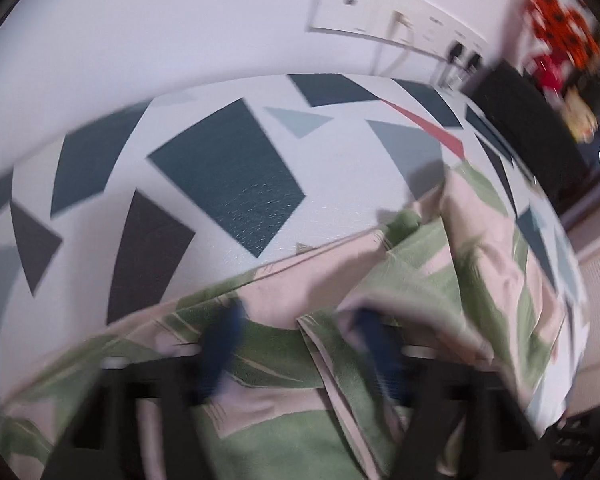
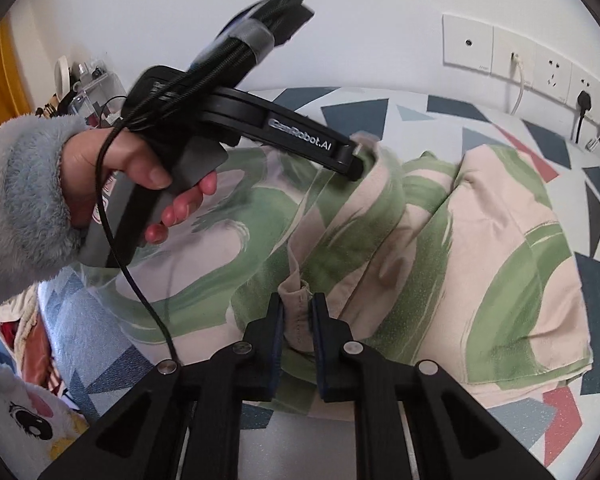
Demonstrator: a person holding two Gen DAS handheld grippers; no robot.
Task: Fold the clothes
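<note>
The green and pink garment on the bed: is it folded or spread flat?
Partly folded. The garment lies bunched in overlapping layers, and the right gripper pinches one edge.

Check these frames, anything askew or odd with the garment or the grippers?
Nothing damaged or spilled. The green and beige garment is bunched, with folds ridged across its middle rather than flat on the patterned table cover. The right gripper pinches a fabric edge. The left wrist view is motion-blurred; the left gripper looks open over cloth.

Even soft indoor light, left wrist view heavily motion-blurred, right wrist view sharp, fisheye-curved dark edges
</note>
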